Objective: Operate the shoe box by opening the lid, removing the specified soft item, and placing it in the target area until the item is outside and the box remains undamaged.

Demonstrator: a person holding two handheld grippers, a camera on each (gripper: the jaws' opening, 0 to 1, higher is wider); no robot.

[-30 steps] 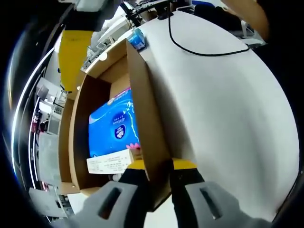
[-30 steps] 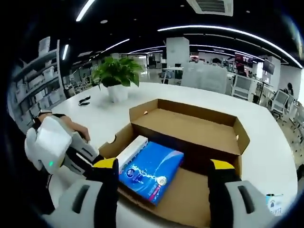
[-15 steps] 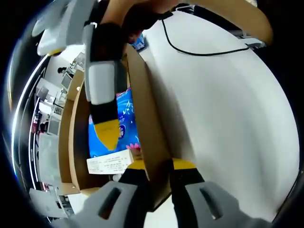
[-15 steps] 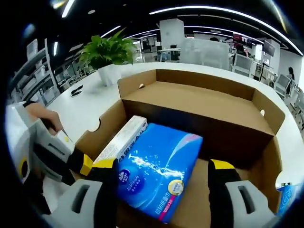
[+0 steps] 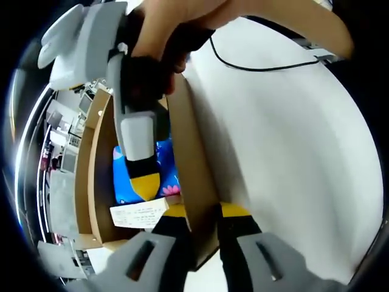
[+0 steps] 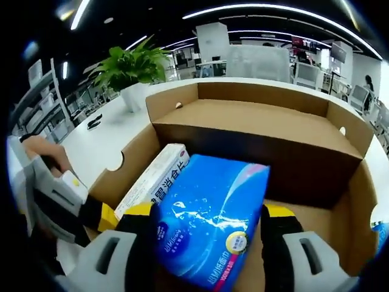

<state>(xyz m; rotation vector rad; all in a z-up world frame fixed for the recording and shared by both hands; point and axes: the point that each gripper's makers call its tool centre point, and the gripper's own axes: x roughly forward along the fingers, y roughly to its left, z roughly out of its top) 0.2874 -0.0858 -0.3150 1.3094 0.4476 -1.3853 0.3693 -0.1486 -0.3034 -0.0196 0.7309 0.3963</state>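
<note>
Desk, white and broad, carries a black cable and the open cardboard shoe box; behind it stands a potted plant in an open office with strip lights and shelving. The left tool has its yellow-tipped jaws closed tight on the box's side wall. The right tool, held by a hand, is lowered into the box with its jaws set wide on either side of the blue soft pack; whether they touch it I cannot tell. The pack lies inside the box beside a white carton.
</note>
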